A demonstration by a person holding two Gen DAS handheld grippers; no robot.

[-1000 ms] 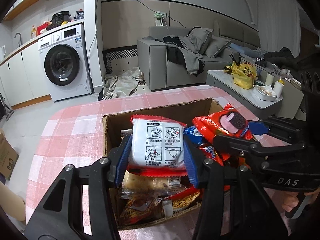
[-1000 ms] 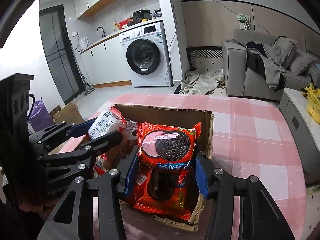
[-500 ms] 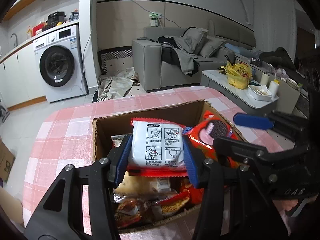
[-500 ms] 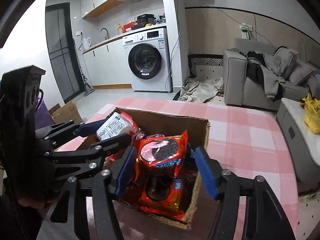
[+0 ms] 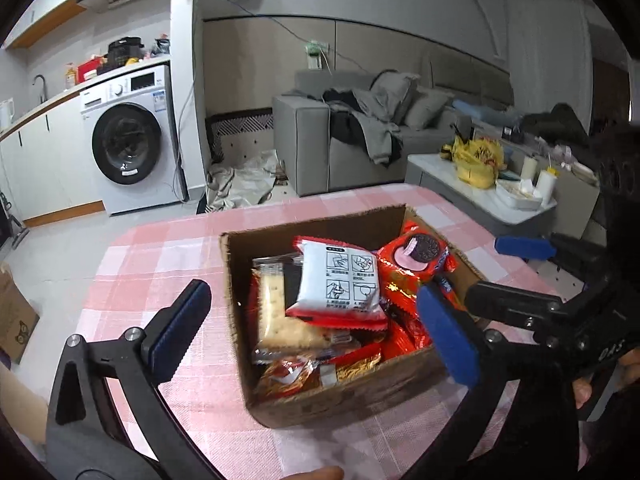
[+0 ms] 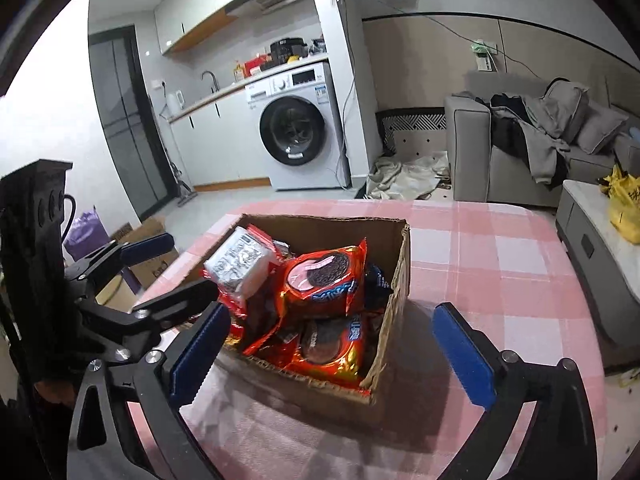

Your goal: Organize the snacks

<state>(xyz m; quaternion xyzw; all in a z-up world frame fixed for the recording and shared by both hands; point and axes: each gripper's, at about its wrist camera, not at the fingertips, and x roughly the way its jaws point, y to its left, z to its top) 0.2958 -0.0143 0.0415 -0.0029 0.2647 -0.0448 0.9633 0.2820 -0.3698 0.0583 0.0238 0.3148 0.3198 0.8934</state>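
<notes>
Your left gripper [image 5: 316, 320] hangs over the near side of the cardboard box [image 5: 352, 394] with its blue-padded fingers [image 5: 182, 330] spread wide and holding nothing. Your right gripper [image 6: 340, 348] is likewise wide apart and empty, straddling the near corner of the box.

The box sits on the bench [image 6: 500, 264], which is covered in a pink checked cloth. Inside, the white noodle packet [image 5: 340, 284] with red ends lies on top at the middle, tilted, resting partly on a clear-wrapped cracker pack [image 5: 280, 320] to its left. The red Oreo bag [image 6: 324, 276] leans upright on the right side of the pile, and a second Oreo bag [image 6: 328, 344] lies flat beneath it, half covered. A crinkled pack with gold print [image 5: 316, 372] at the near wall is too creased to read. The bottom layer of snacks is hidden by those above.

From the left wrist view your right gripper [image 5: 472, 274] is cut off at the right edge, and a fingertip [image 5: 316, 473] barely shows at the bottom edge.
</notes>
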